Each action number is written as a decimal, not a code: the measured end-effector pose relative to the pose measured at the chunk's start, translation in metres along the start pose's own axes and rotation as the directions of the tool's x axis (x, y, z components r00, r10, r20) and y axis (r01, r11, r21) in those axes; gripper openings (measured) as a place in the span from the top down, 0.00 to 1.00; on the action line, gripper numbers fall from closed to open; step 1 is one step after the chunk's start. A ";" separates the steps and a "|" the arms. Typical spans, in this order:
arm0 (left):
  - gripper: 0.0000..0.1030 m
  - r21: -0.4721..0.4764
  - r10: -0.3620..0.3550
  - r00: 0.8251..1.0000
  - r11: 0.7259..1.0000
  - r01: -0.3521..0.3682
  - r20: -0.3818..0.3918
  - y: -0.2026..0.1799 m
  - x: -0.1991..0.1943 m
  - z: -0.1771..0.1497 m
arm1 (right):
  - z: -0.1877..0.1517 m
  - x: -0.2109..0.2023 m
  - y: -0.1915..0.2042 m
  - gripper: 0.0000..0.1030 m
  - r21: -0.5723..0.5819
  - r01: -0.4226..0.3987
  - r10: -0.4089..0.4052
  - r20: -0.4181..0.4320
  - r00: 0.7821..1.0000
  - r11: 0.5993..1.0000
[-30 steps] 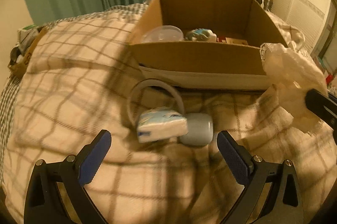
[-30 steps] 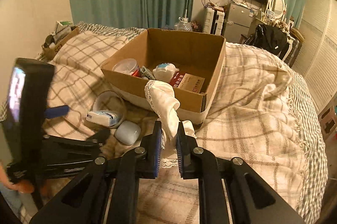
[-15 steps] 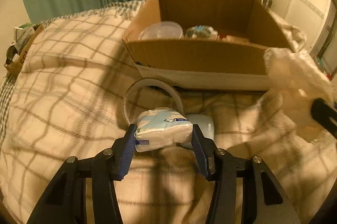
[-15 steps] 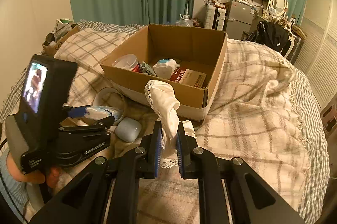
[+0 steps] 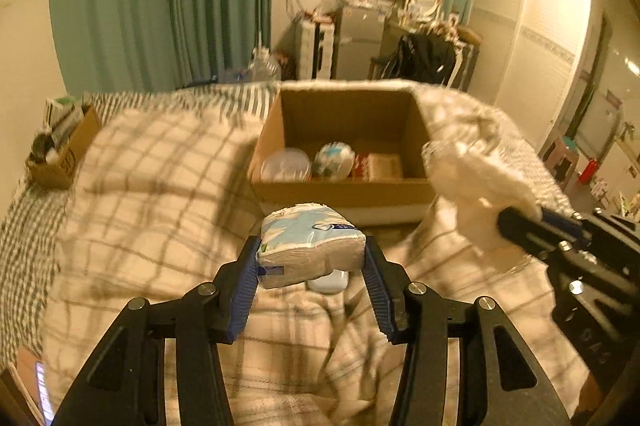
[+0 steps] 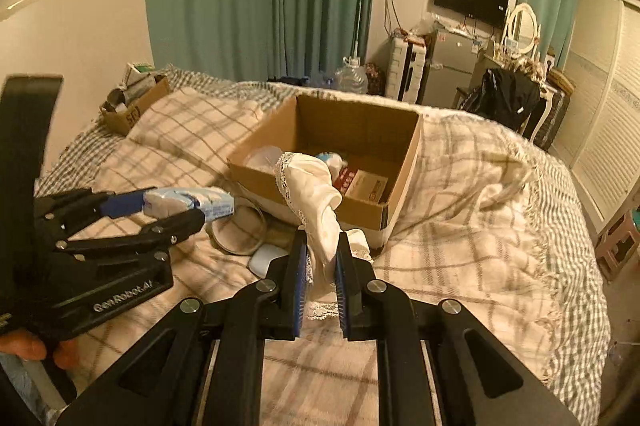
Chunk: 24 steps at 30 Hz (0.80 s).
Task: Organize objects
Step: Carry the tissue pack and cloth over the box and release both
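- Left gripper (image 5: 311, 262): black frame, blue pads, clamped on a soft white-and-light-blue plastic tissue pack (image 5: 310, 248). The pack sits crosswise between the fingers, held clear above the beige plaid blanket (image 5: 160, 193) that covers the bed.
- Right wrist view shows the same grasp from the side: left gripper (image 6: 168, 207) off to the left of the right gripper, tissue pack (image 6: 188, 201) sticking out past the fingertips.
- Right gripper (image 6: 322, 262): clenched on a cream-white cloth with a lace edge (image 6: 316, 197). The cloth stands bunched up from between the pads; its top lies in front of the box's near wall.
- In the left wrist view the right gripper (image 5: 520, 226) enters from the right with the cloth (image 5: 476, 181) at its tip.
- Open brown cardboard box (image 5: 344, 191) rests on the bed ahead of both grippers. Inside: a clear round plastic lid or container (image 5: 285, 165), a rounded white-and-teal item (image 5: 334, 159), a red-and-white flat carton (image 5: 378, 165).
- Below and just ahead of the left gripper, on the blanket: a small pale-blue rounded case (image 5: 328, 282), partly hidden under the tissue pack.
- Right wrist view: a thin clear ring (image 6: 240, 230) lies on the blanket just beside the case (image 6: 266, 260), between the left gripper and the box (image 6: 320, 189).
- Left wrist view is motion-blurred; carton lettering unreadable.
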<state>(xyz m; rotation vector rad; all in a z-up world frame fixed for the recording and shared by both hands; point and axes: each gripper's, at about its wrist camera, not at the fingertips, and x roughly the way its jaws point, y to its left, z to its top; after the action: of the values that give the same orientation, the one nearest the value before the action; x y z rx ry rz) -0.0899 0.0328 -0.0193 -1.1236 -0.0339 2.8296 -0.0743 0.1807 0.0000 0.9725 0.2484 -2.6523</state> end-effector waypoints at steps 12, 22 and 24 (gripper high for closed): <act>0.51 0.112 0.009 0.990 0.993 -0.025 0.138 -0.004 -0.031 0.073 | 0.075 -0.028 -0.011 0.88 -0.057 -0.009 0.014 0.085 0.996 0.998; 0.51 0.142 -0.029 0.986 0.990 0.005 0.164 -0.006 0.031 0.146 | 0.151 0.034 -0.048 0.88 -0.019 -0.001 0.002 0.060 0.998 1.000; 0.51 0.135 -0.040 0.988 0.991 0.020 0.150 -0.005 0.052 0.153 | 0.157 0.055 -0.055 0.88 -0.009 -0.002 0.002 0.040 0.999 1.000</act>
<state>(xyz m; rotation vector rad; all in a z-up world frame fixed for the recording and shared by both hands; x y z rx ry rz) -0.2320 0.0456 0.0572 -0.8707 0.1235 2.8364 -0.2270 0.1786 0.0856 0.9150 0.2493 -2.6639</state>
